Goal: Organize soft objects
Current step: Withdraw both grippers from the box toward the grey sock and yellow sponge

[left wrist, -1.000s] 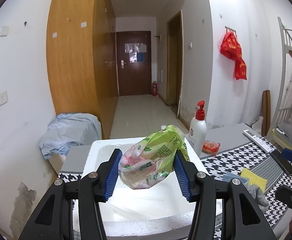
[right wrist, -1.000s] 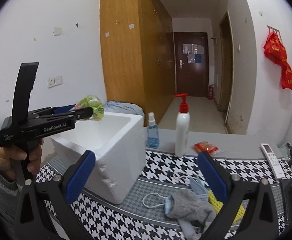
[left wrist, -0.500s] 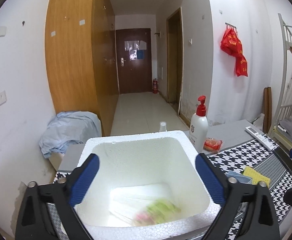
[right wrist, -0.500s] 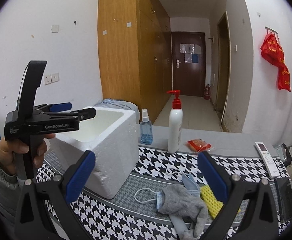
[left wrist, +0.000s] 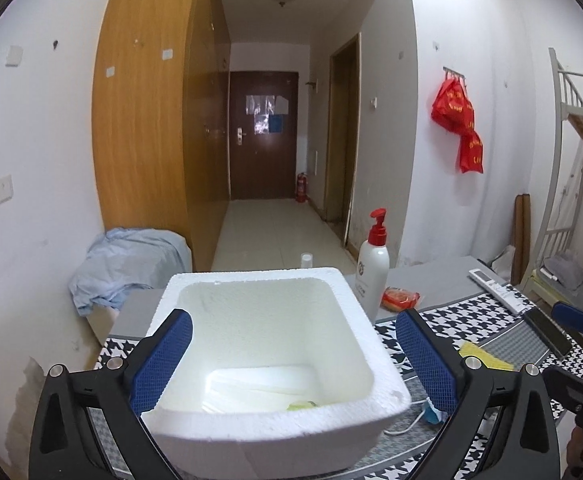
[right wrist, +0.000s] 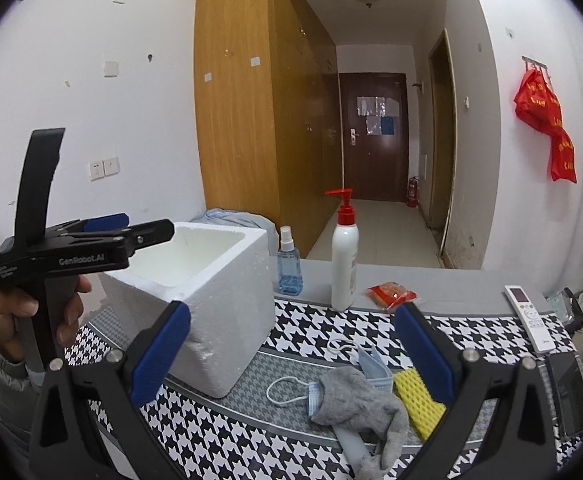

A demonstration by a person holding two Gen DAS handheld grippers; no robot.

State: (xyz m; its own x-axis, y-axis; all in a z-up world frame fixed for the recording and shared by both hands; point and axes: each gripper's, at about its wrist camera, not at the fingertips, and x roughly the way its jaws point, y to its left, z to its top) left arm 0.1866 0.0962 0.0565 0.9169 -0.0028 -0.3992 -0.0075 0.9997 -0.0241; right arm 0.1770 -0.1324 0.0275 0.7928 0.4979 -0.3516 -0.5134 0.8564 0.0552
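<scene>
The white foam box [left wrist: 251,276] stands on the houndstooth table cloth. A sliver of the green flowered packet [left wrist: 301,404] shows on the box floor, behind the near wall. My left gripper [left wrist: 291,320] hovers over the box's near rim, its jaws opening wide with nothing between them. In the right wrist view a hand holds that left gripper [right wrist: 131,232] above the box [right wrist: 227,300]. My right gripper [right wrist: 291,312] is open and empty, above a grey sock [right wrist: 355,400], a blue face mask [right wrist: 371,364] and a yellow sponge [right wrist: 417,400].
Behind the box stand a white pump bottle [right wrist: 344,256] and a small blue spray bottle [right wrist: 289,268]. A red packet [right wrist: 391,292] lies beside them. A remote [right wrist: 529,316] and a dark phone [right wrist: 571,392] lie at the table's right end.
The left gripper's jaws spread apart and let go of the green packet, which dropped into the foam box. The left gripper then drew back a little. The right gripper barely moved.
</scene>
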